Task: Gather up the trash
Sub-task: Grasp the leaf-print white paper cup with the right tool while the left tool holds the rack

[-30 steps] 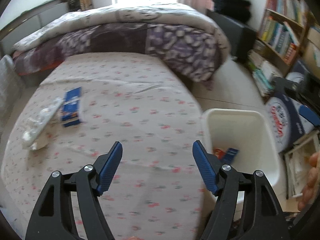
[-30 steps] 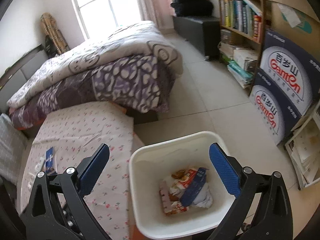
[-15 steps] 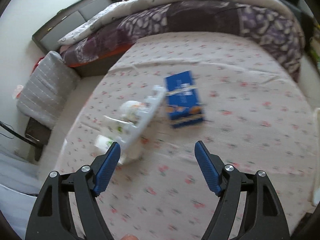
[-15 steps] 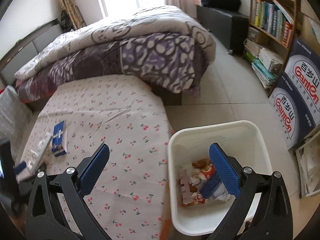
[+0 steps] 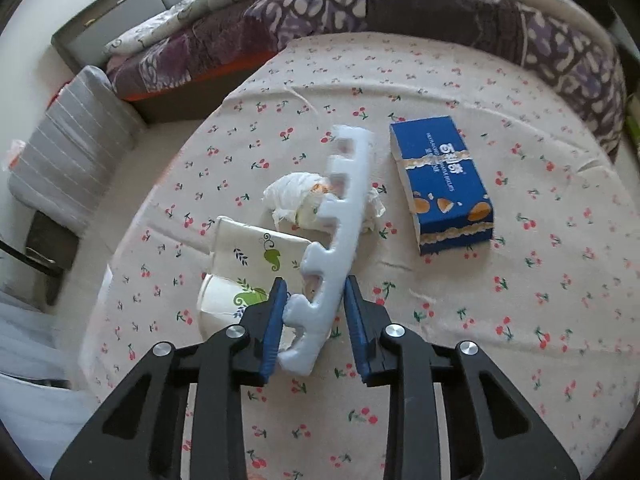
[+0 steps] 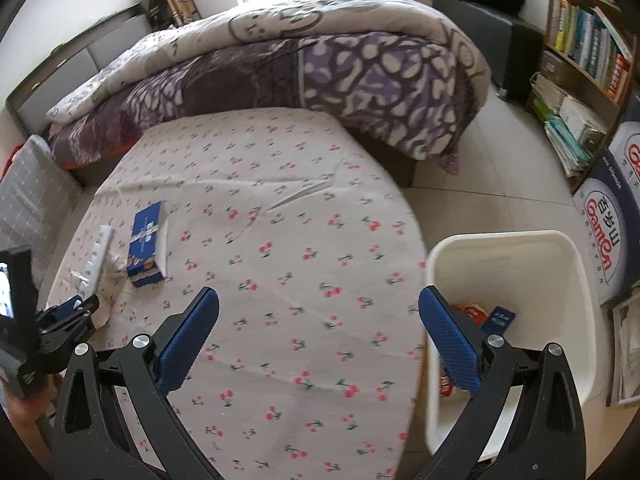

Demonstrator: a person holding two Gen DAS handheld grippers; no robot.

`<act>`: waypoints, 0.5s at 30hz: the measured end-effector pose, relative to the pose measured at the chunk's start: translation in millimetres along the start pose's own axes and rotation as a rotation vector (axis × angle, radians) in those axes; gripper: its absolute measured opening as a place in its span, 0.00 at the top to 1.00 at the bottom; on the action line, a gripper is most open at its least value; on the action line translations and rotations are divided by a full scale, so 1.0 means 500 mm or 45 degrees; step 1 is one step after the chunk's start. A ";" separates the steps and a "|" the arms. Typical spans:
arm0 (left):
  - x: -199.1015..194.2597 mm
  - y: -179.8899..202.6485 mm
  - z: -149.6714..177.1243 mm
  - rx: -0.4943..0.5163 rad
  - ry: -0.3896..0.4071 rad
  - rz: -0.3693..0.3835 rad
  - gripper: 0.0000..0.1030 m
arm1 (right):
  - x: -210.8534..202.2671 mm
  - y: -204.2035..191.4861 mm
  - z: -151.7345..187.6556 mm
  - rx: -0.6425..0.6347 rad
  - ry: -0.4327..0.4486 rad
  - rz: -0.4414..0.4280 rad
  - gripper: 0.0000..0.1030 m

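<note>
My left gripper [image 5: 314, 316] is closed around the near end of a long white notched foam strip [image 5: 338, 232] that lies on the cherry-print bed sheet [image 5: 500, 300]; both pads sit against its sides. Under the strip lie a crumpled tissue [image 5: 292, 196] and a white paper cup with green leaves [image 5: 244, 272]. A blue snack box [image 5: 442, 184] lies to the right. My right gripper [image 6: 318, 340] is open and empty over the sheet, beside the white bin [image 6: 516, 280] holding wrappers. The left gripper [image 6: 76, 306], strip [image 6: 96, 256] and box [image 6: 146, 244] show in the right wrist view.
A purple and white duvet [image 6: 320, 60] is piled at the far end of the bed. A grey cushion [image 5: 68, 156] lies at the left side. A bookshelf [image 6: 580, 64] and cartons [image 6: 608, 220] stand on the floor to the right.
My left gripper swung left from the bin to the trash pile, came down and closed on the foam strip. My right gripper drifted left, staying open beside the bin.
</note>
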State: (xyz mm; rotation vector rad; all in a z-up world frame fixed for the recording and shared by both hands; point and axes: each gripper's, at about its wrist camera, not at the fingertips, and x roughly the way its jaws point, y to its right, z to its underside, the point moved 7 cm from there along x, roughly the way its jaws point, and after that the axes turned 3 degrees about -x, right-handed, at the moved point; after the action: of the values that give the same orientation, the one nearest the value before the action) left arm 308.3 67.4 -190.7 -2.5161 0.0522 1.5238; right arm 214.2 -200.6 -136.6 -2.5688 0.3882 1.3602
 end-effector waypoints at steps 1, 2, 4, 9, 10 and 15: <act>-0.009 -0.004 0.003 -0.019 0.005 0.030 0.73 | 0.002 -0.006 0.001 -0.008 -0.002 -0.004 0.07; -0.022 -0.015 0.004 -0.048 0.014 0.065 0.74 | 0.005 -0.015 0.003 -0.019 -0.003 -0.009 0.07; -0.055 -0.038 0.003 -0.114 0.042 0.126 0.74 | 0.008 -0.042 0.006 -0.056 0.005 -0.029 0.07; -0.160 -0.144 -0.002 -0.320 0.156 0.211 0.74 | 0.003 -0.151 0.019 -0.266 0.078 -0.121 0.07; -0.177 -0.166 -0.005 -0.360 0.179 0.220 0.74 | 0.002 -0.181 0.024 -0.327 0.100 -0.151 0.07; -0.254 -0.275 0.007 -0.561 0.265 0.230 0.73 | -0.008 -0.358 0.063 -0.715 0.217 -0.281 0.07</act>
State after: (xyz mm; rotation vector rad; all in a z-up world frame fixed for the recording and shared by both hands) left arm 264.1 193.7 -59.8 -3.0891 -0.0310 1.4594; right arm 245.9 -21.9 -140.0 -3.0625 -0.2962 1.3151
